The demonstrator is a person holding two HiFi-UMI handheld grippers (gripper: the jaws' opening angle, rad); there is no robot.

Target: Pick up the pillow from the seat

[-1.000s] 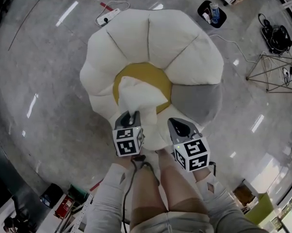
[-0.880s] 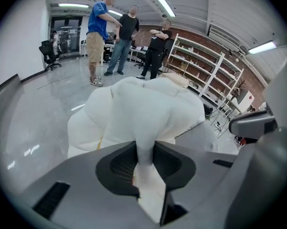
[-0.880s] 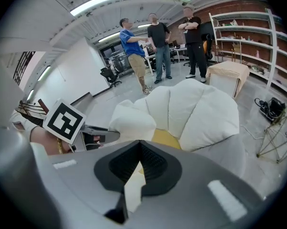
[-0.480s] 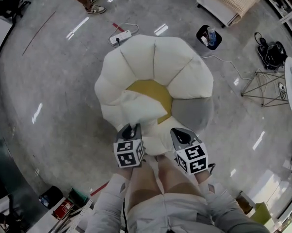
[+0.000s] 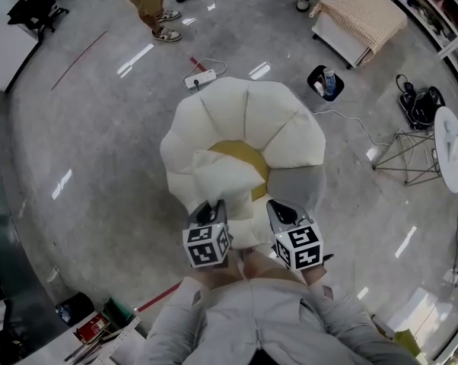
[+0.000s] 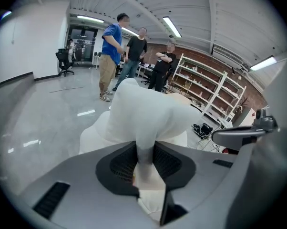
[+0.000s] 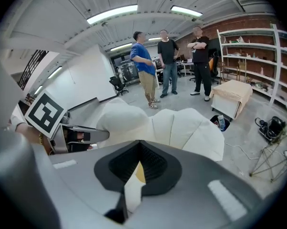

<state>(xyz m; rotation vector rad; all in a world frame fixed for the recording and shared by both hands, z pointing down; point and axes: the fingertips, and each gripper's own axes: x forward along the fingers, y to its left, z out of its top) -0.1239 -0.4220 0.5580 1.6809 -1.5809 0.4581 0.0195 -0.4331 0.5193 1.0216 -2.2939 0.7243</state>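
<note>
Left gripper view: left gripper [image 6: 144,149] fingers [image 6: 120,163] are clamping a bunched fold of the white pillow [image 6: 143,111]. Pads are pressing on both sides and fabric is running through toward the camera. Pillow is rising up and away from the fingers, puffing out above them.

Right gripper view: right gripper [image 7: 139,170] fingers [image 7: 118,168] are sitting almost together, pinching a thin white strip of the pillow's edge, with a yellowish sliver showing beside it.

Head view: both grippers are pointing away from the person, side by side, marker cubes facing up. Pillow is bulging ahead of the left gripper and running down between the two, over the near half of the seat [image 5: 248,116]. Cannot tell whether the pillow's far end is touching the seat.

Seat is a white flower-shaped floor cushion with puffy petals. Its yellow centre [image 5: 252,158] is partly showing past the pillow, and one grey petal [image 5: 300,185] is lying ahead of the right gripper. Seat is sitting on a glossy grey floor [image 5: 84,150].

Beyond it a white power strip [image 5: 201,78] is lying on the floor. A black tray [image 5: 326,82] with a bottle is sitting to the right, near a low bench [image 5: 360,17] covered in beige knit. A wire-frame stand [image 5: 405,158] is standing well apart on the right. Three people [image 7: 169,63] are standing beyond the seat, with shelving [image 7: 248,61] lining the brick wall.
</note>
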